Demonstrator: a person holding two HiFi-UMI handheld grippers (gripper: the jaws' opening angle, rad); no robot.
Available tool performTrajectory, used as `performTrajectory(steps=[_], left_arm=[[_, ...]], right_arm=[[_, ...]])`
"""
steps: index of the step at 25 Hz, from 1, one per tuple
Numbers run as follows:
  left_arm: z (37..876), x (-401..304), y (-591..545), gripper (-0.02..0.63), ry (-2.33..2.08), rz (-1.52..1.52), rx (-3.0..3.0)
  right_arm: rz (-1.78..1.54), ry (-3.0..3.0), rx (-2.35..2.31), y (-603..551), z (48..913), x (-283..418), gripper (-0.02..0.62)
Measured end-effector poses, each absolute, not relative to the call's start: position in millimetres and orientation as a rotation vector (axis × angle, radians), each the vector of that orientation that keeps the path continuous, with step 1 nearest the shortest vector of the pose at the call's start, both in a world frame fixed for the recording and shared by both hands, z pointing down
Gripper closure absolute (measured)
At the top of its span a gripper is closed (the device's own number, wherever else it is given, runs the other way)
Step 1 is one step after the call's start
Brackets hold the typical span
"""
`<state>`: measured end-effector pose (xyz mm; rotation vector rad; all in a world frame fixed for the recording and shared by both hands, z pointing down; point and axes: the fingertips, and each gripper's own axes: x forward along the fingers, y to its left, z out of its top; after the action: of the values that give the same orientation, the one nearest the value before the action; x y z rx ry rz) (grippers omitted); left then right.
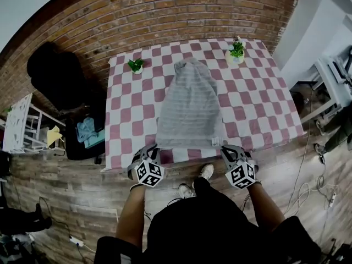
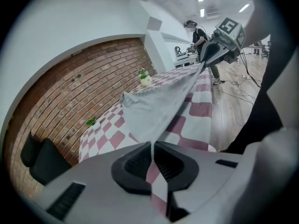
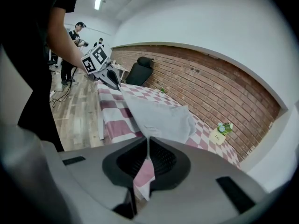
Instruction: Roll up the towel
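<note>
— Two grippers, and what are their jaws doing?
— Both are closed tight on cloth. The left gripper (image 2: 153,146) pinches one near corner of the towel (image 1: 190,109) between its ribbed black pads, and the right gripper (image 3: 148,141) pinches the other.
— Where does the towel lie?
— On the table (image 1: 258,100), over a pink-and-white checked cloth. Its near edge runs taut between the two grippers at the table's front edge.
— What about shape and texture?
— Grey, soft, finely striped. It is wide at the front and narrows to a rumpled peak at the far end, between two small potted plants (image 1: 136,65). A rough brick wall (image 1: 181,15) stands behind.
</note>
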<state>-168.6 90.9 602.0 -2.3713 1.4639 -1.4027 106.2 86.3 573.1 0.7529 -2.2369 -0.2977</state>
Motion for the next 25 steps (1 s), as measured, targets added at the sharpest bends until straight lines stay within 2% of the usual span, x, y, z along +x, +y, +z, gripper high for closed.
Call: performTrajectory(steps=[12,19,25], left_arm=[[596,-161,118,0.589,1.518,-1.350,-2.402],[569,-161,70,0.589,1.625,-1.261,-2.363],[554,-162,-9,0.589,1.564,-1.315,-2.299]], right_arm=[[-0.258,-2.232,0.781,104,577,115,0.577],[-0.314,-2.249,0.852,48,557,115,0.577],[-0.366,-2.249,0.831,-36,548,112,0.577]])
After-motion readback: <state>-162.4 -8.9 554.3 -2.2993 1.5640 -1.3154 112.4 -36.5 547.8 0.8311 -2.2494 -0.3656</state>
